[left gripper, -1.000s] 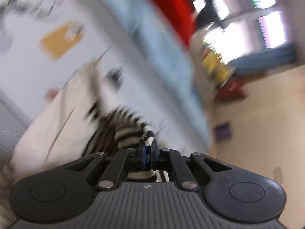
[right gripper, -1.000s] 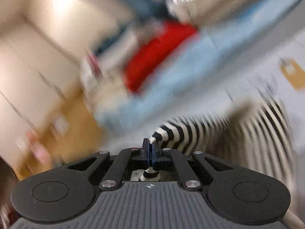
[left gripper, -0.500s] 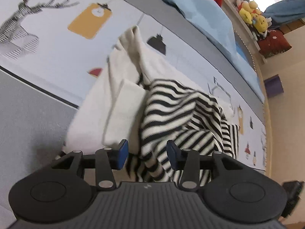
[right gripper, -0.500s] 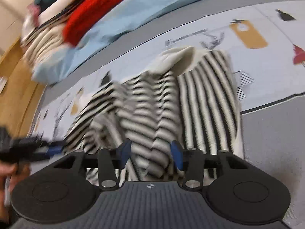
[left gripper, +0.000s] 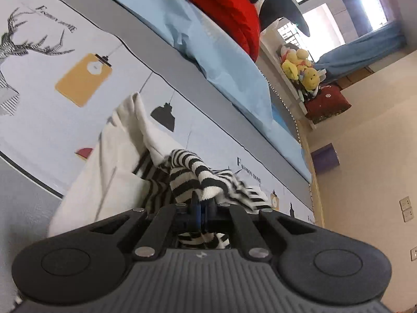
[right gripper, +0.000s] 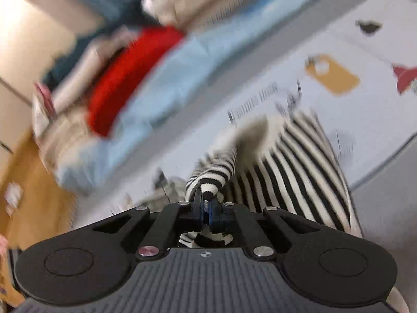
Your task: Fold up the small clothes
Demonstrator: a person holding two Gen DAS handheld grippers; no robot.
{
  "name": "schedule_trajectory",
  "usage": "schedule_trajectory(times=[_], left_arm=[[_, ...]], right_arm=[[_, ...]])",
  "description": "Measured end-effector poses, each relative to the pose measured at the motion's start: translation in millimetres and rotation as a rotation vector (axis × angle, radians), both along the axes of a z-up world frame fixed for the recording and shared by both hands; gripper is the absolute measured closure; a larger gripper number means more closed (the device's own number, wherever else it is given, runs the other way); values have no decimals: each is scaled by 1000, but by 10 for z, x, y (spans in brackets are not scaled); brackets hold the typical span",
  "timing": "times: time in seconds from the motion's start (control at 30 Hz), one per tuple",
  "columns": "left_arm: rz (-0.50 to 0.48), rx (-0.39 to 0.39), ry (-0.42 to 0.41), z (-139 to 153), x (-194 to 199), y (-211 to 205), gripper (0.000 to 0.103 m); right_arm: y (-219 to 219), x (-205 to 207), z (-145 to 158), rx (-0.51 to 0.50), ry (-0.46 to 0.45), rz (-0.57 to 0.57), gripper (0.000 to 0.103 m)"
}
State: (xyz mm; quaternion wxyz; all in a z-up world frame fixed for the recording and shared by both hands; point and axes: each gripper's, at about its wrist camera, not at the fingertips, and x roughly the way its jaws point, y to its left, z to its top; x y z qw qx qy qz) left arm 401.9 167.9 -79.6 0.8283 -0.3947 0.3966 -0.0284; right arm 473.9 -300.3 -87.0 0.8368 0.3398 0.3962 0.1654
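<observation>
A small black-and-white striped garment (left gripper: 192,174) with a cream lining lies rumpled on a printed bedsheet (left gripper: 47,104). My left gripper (left gripper: 202,204) is shut on a bunched striped fold, which rises in a hump just beyond the pads. In the right wrist view the same striped garment (right gripper: 299,167) spreads flat to the right. My right gripper (right gripper: 206,206) is shut on a striped edge that sticks up in front of its fingers. That view is blurred by motion.
A light blue quilt (left gripper: 208,41) and a red blanket (left gripper: 229,2) lie along the far side of the bed. Plush toys (left gripper: 299,65) sit on a ledge by the window. A wooden floor (right gripper: 34,182) shows at the left of the right wrist view.
Half a second ago both grippers stood open over the striped garment lying on the bed. Both have since closed on striped folds, and the cloth is lifted at each pinch.
</observation>
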Motion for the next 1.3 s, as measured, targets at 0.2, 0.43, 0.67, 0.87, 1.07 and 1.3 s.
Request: schedule_trajectory(times=[0.2, 0.43, 0.67, 0.87, 1.07, 1.3], left_arm=[[-87, 131, 329, -442, -37, 33, 100], [-190, 345, 283, -272, 27, -232, 80], [-122, 338, 8, 151, -103, -253, 63], [-281, 346, 42, 87, 8, -542, 64], [-434, 640, 348, -389, 12, -768, 92], [-386, 535, 169, -45, -40, -734, 69]], right_arm=[[-123, 47, -290, -184, 254, 30, 101], [100, 14, -404, -382, 299, 146, 98], [200, -67, 29, -434, 24, 98, 93], [342, -102, 142, -308, -95, 205, 91], [452, -13, -464, -479, 263, 320, 86], [405, -40, -195, -436, 143, 275, 85]])
